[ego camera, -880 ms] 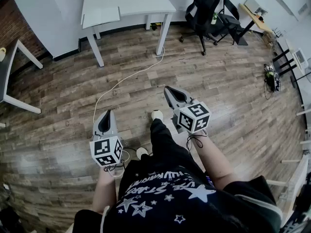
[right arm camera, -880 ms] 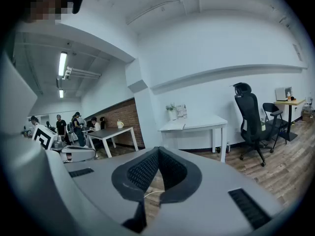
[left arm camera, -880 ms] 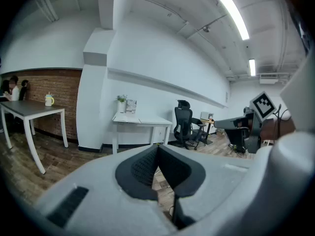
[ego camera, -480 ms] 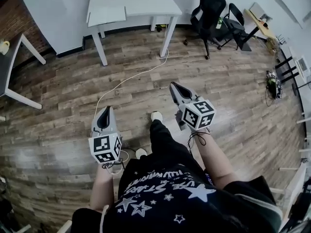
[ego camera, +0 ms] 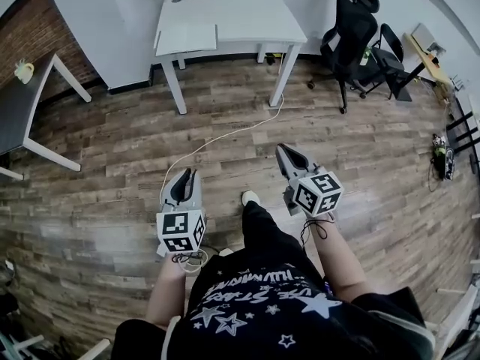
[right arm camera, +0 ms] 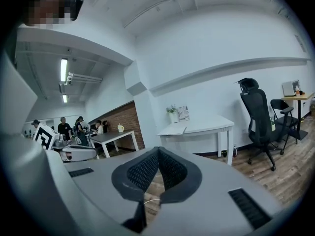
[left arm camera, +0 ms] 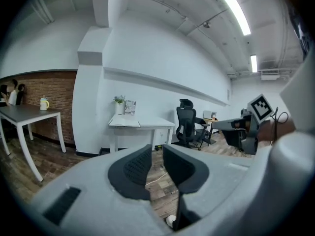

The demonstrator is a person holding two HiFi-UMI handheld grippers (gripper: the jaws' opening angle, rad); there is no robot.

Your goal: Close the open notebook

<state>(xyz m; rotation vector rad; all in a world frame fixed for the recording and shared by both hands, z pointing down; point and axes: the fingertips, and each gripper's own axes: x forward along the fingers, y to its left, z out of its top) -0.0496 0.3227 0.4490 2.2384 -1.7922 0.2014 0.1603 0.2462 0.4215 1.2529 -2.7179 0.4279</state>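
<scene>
The open notebook [ego camera: 186, 37] lies flat on the near left part of a white desk [ego camera: 247, 13] across the room. It shows as a pale slab on that desk in the left gripper view [left arm camera: 125, 123] and the right gripper view [right arm camera: 173, 129]. Both grippers are held in the air over the wooden floor, well short of the desk and pointing towards it. My left gripper [ego camera: 184, 173] [left arm camera: 157, 149] has its jaws nearly together with nothing between them. The tips of my right gripper [ego camera: 283, 149] [right arm camera: 158, 150] meet, and it holds nothing.
A white cable [ego camera: 225, 137] runs over the floor from the desk towards me. A black office chair [ego camera: 352, 28] stands right of the desk, with another behind it. A dark table [ego camera: 22, 103] stands at the left by a brick wall. A potted plant [left arm camera: 119, 102] stands at the desk's back.
The person has walked towards the desk, which now looks nearer and sits further right in the head view. Both grippers keep the same pose, and their jaws have not moved.
</scene>
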